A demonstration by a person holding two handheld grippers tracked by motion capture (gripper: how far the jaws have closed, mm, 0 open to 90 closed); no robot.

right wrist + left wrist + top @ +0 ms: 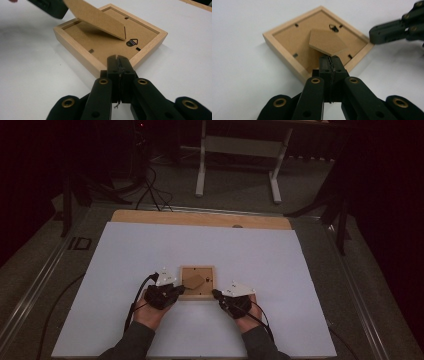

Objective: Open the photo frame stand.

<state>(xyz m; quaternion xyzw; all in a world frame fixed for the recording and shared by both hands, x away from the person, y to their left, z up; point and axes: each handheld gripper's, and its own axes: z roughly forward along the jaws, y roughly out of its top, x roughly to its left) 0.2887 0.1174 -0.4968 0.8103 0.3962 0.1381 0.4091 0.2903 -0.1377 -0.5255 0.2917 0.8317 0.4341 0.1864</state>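
You face a dim room: grey floor [235, 190], a white-legged bench [240, 150] beyond your table [280, 250], black cables [150, 190] trailing left.

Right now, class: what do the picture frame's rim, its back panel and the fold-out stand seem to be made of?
Frame rim: pale, unvarnished-looking wood with faint grain. Back panel: matte brown fibreboard, probably, smooth and grainless. Stand: the same thin brown board, its cut edge showing. Small dark clips look like metal.
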